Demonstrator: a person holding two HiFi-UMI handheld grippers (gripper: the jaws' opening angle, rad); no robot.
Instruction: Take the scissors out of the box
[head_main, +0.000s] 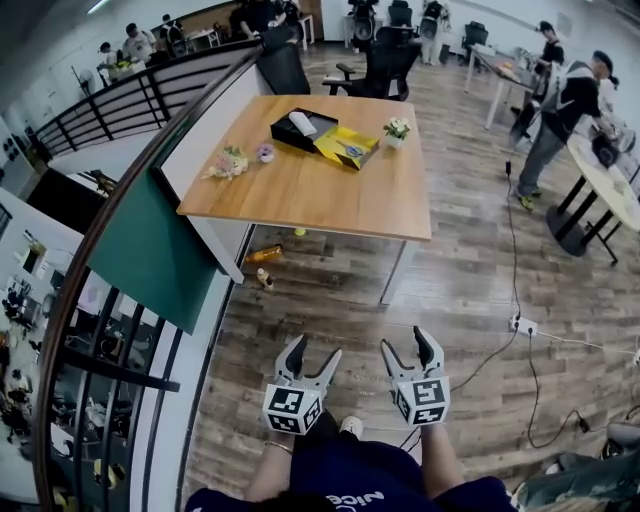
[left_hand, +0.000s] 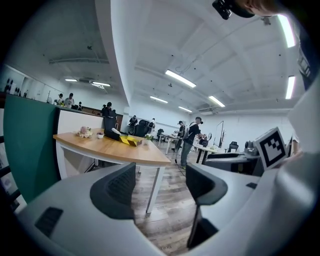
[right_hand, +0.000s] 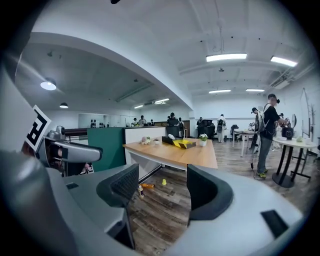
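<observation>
**Both grippers wide open, well short of the box**

A person stood on the plank floor (head_main: 470, 270) with the left gripper (head_main: 315, 350) and the right gripper (head_main: 406, 342) held side by side. Both pointed toward 12 o'clock at a wooden surface (head_main: 320, 195) well apart from them.

In the left gripper view, the fingers (left_hand: 120, 187) stood wide apart, with only floor and the far surface showing between them. The right gripper's fingers (right_hand: 122, 185) were spread just as wide and held nothing.

The box (head_main: 285, 130), black with a yellow flap (head_main: 335, 140) lying open at its 4 o'clock side, sat near the surface's 12 o'clock edge. A small dark item that appeared to be the scissors (head_main: 352, 151) rested on the yellow flap, too small to make out in detail. A white object (head_main: 301, 122) lay in the black half.

A small potted plant (head_main: 397, 130) stood at 3 o'clock of the box. A little cup (head_main: 265, 152) and a bouquet (head_main: 228, 163) lay toward 8 o'clock of it.

Under the surface's near edge, a bottle (head_main: 263, 255) lay on the floor. A green panel (head_main: 150, 250) ran along the surface's 9 o'clock side. At 2 o'clock of the grippers, two people (head_main: 560, 110) stood well away from the box.
</observation>
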